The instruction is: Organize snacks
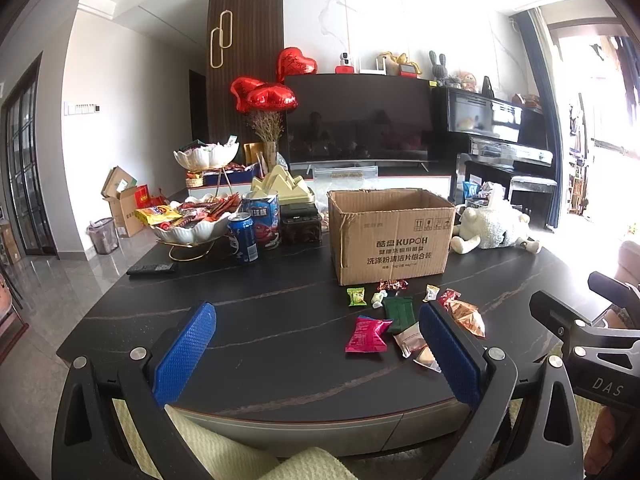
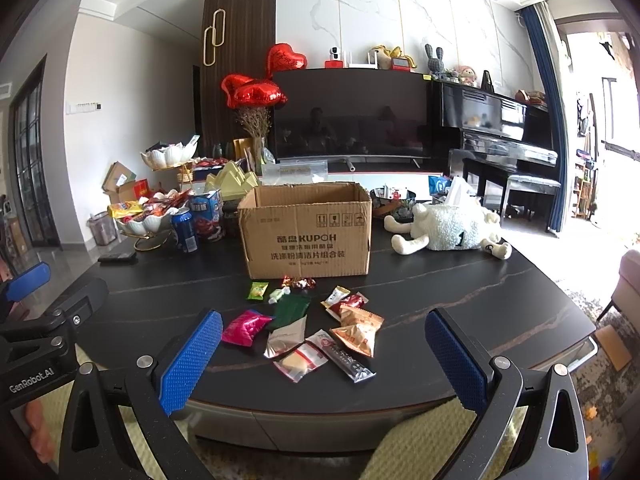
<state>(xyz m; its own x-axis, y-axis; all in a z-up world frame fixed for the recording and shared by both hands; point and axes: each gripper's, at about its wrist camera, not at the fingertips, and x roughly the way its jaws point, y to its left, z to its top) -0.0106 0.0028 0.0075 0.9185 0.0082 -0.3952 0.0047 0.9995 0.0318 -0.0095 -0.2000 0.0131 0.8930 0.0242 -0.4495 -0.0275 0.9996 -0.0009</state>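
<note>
Cardboard box stands open on the dark table, loose snacks scattered just before it. Both grippers, left and right, hover near the table's edge, jaws apart, empty.

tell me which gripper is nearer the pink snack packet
Left, narrowly. The pink snack packet lies ahead between the left gripper fingers, toward the right one; for the right gripper it sits just beyond its left fingertip.

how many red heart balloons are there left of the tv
3. One heart balloon sits highest, by the TV's top-left corner. Two overlap below it: one on the left, one on the right. More could hide behind them.
</note>
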